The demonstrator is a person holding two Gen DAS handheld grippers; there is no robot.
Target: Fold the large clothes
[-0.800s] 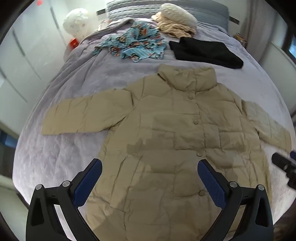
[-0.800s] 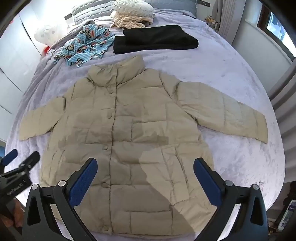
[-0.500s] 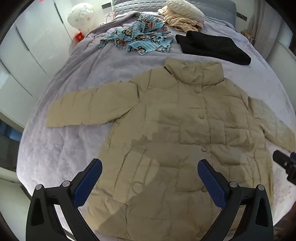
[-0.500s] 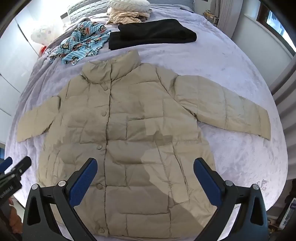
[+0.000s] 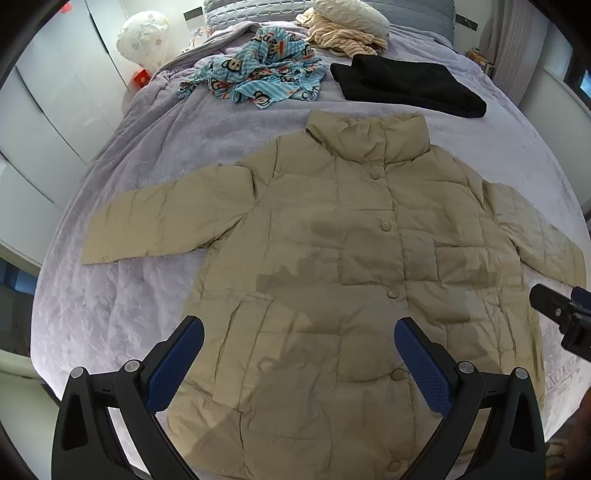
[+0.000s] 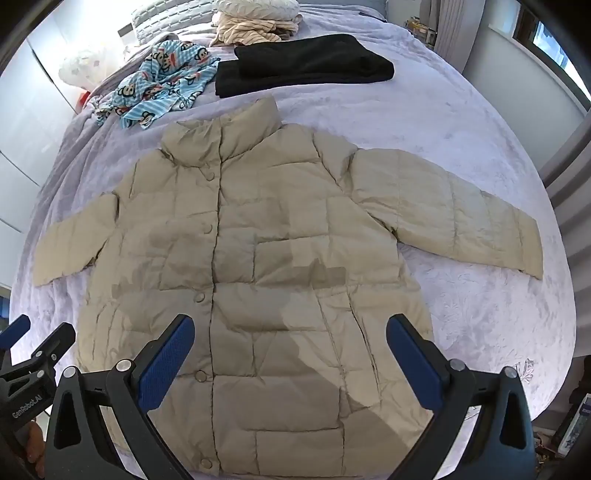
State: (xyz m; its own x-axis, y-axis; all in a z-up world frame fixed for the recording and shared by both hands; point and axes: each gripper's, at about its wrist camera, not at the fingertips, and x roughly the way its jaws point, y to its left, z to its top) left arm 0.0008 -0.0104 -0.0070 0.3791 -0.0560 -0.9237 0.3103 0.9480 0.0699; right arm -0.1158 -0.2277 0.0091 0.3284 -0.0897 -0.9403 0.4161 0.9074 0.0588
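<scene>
A beige quilted jacket [image 5: 362,258] [image 6: 266,258] lies flat and buttoned on the lilac bed cover, collar toward the pillows, both sleeves spread out sideways. My left gripper [image 5: 299,332] hovers open above the jacket's lower left half, nothing between its blue pads. My right gripper [image 6: 290,328] hangs open over the lower right half, also holding nothing. The right gripper's tip [image 5: 554,306] shows at the right edge of the left wrist view, and the left gripper's tip [image 6: 40,350] shows at the left edge of the right wrist view.
Beyond the collar lie a folded black garment [image 5: 406,88] [image 6: 303,64], a crumpled blue cartoon-print cloth [image 5: 258,74] [image 6: 162,88] and a striped beige pile under a cream pillow [image 5: 347,22]. White wardrobe doors [image 5: 44,110] stand left; a window wall [image 6: 554,74] is right.
Both grippers have drawn back and risen a little: more of the jacket's hem and of the bed shows than before. The jacket lies unmoved, and both jaws have stayed wide.
</scene>
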